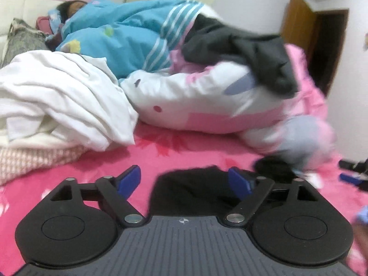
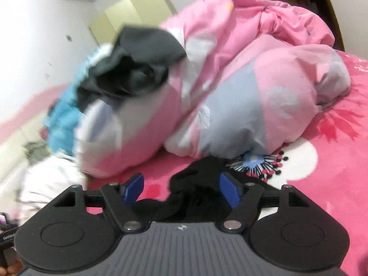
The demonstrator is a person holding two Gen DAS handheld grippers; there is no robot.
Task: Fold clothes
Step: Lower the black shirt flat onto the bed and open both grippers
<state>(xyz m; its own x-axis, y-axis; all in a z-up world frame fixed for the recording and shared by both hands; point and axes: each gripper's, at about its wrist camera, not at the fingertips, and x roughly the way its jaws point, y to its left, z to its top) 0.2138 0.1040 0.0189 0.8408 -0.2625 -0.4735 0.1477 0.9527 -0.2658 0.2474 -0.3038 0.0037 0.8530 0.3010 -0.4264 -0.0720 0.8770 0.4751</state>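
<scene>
A black garment [image 1: 193,187] lies on the pink flowered bedsheet [image 1: 174,151] just ahead of my left gripper [image 1: 185,182]. That gripper's blue-padded jaws stand wide apart, and the cloth lies between them without either pad pressing on it. In the right wrist view the same black garment [image 2: 195,188] lies crumpled between the spread blue fingers of my right gripper [image 2: 182,192], which is open too. A dark grey garment [image 1: 243,46] is draped over the rolled pink and white duvet [image 1: 207,105]; the same dark grey garment [image 2: 135,69] shows in the right wrist view.
White clothes [image 1: 59,96] are heaped at the left on a checked blanket [image 1: 27,161]. A person lies under a blue quilt [image 1: 119,36] at the back. The pink duvet [image 2: 253,80] fills the bed's far side. A wooden door [image 1: 306,30] stands at right.
</scene>
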